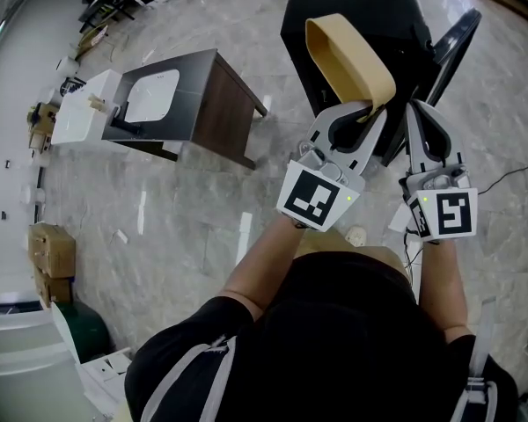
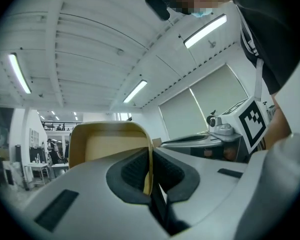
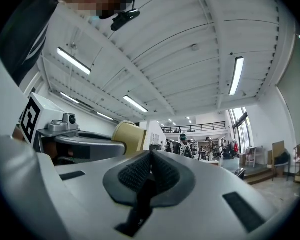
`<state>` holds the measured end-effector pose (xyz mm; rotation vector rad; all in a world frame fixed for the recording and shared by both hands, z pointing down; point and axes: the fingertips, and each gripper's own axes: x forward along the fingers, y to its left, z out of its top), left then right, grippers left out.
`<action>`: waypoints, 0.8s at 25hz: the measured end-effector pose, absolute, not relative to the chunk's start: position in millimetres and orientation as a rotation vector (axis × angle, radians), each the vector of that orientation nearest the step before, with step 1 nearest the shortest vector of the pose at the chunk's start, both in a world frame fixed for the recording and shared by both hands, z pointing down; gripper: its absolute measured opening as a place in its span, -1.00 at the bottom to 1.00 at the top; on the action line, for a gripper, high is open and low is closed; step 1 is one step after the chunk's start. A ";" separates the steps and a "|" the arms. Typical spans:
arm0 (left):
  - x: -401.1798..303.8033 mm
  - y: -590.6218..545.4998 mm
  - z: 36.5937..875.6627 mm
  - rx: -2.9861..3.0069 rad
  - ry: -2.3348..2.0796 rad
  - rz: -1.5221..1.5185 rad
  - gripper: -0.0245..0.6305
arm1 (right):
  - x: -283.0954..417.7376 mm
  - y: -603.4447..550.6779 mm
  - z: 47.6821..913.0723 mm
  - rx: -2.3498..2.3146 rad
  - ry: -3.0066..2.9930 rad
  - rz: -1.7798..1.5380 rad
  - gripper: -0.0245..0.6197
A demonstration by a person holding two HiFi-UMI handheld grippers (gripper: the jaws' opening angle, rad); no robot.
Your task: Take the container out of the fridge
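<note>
**Container Clear of the Fridge, Held by One Wall**

Underfoot, a wide spread of pale marble floor [image 1: 185, 236]. At the top of the head view, standing on it, a black fridge [image 1: 352, 7] with its door [image 1: 458, 38] swung open on the right. Well apart to the left, a dark wooden table [image 1: 211, 104].

In front of the fridge and outside it, raised in the air and tipped on its side: a tan, open-topped container [image 1: 348, 60], seemingly empty as far as the inside shows. Pinched by one thin wall only, nothing else touching it.

Clamped on that wall, the left gripper [image 1: 370, 111], its jaws closed down to the wall's thickness, black pads on either face. Just beside it, the right gripper [image 1: 415, 105], jaws pressed fully together on nothing, near the container but apart from it.

Judged from this much: the taking-out itself as good as done, with the container already clear of the cabinet. Left to do, probably, only carrying it off and setting it down somewhere. Possibly also shutting the open door, though not asked for by the task.
</note>
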<state>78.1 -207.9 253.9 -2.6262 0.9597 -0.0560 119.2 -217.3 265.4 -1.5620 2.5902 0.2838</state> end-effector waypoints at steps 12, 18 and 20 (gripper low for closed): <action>70.6 -214.4 249.6 -2.596 1.015 -0.019 -0.84 | 119.1 -221.4 262.7 -1.582 2.583 0.303 -0.81; 70.3 -214.2 247.5 -2.591 1.019 -0.009 -0.84 | 122.1 -221.0 264.9 -1.634 2.599 0.341 -0.81; 69.9 -213.8 247.2 -2.595 1.015 0.003 -0.84 | 121.1 -220.7 265.8 -1.623 2.601 0.331 -0.81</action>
